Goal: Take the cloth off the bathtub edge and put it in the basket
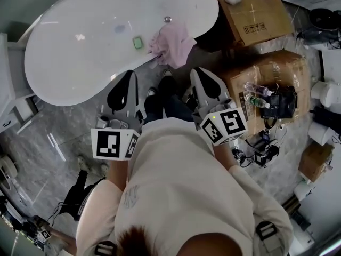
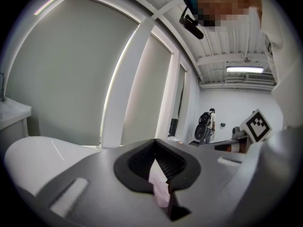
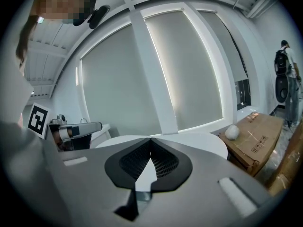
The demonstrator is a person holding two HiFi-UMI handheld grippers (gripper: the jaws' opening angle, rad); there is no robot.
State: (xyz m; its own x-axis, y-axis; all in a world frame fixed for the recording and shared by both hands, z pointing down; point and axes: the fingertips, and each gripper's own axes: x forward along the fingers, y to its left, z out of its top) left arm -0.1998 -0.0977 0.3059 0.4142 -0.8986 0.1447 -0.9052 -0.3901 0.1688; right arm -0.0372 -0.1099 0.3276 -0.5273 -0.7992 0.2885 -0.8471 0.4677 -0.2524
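The cloth [image 1: 171, 44] is draped over the edge of the bathtub [image 1: 90, 52], ahead of and between the left gripper [image 1: 129, 76] and the right gripper [image 1: 200, 72]. The near box [image 1: 279, 71] is set right of the right gripper, with bottles [image 1: 256, 97] laid on it; the far box [image 1: 256, 15] is set beyond.

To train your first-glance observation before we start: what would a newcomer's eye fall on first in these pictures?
The big white bathtub fills the upper left of the head view, with a pink cloth draped over the edge nearest the person. Just below, the left gripper and right gripper point toward the tub, jaws together and empty. Cardboard boxes crowd the right side.
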